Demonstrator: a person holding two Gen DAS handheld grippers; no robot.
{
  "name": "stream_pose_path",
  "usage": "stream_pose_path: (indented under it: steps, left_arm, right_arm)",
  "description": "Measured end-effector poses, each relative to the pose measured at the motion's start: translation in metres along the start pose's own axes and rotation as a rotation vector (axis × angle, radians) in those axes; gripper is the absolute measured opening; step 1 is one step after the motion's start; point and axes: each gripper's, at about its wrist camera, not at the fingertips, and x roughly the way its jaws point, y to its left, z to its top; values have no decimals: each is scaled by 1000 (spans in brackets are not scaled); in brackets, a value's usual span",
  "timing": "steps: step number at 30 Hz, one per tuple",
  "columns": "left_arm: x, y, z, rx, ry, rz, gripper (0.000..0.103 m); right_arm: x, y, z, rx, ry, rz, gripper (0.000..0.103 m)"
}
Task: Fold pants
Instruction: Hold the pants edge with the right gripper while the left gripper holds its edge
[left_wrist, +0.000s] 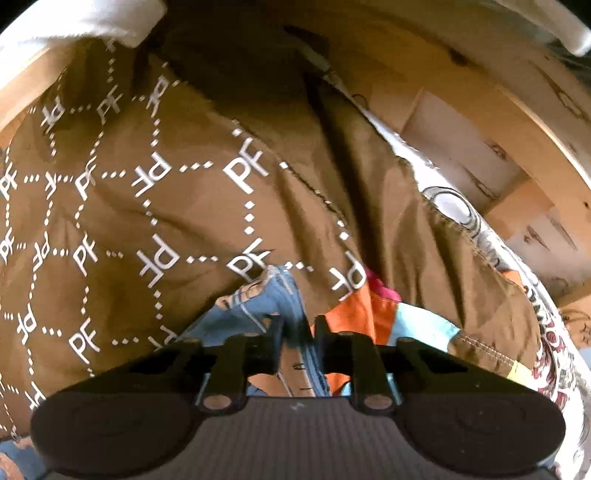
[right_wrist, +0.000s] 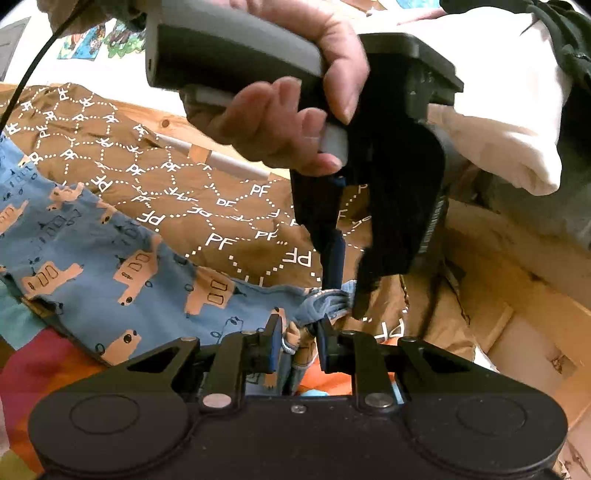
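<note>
Right wrist: both grippers' jaws nearly closed, pinching blue pants (right_wrist: 110, 269) fabric

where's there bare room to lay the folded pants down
Bare wood shows only right of the brown PF cloth: light planks along the bed edge. Everywhere else is crowded: blue bear pants held by both grippers, left gripper, right gripper, colourful blanket beneath.

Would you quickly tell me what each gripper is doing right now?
Left gripper: shut on the blue pants.
Right gripper: shut on the blue pants.
</note>
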Motion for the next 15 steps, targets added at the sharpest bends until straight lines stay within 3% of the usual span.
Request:
stream_pose_path:
  steps: [4,7,15]
  left_arm:
    - [-1,10,-2,-34,-4,-21,11]
    - [0,15,-3,-55,-1,-40,11]
    - [-2,20,-7,-66,-6,-70,11]
  right_arm:
    - [-6,-8,0,61,7,13,25]
    - [-7,-12,-1,108,16,12,38]
    - [2,-20,-5,216,63,42,45]
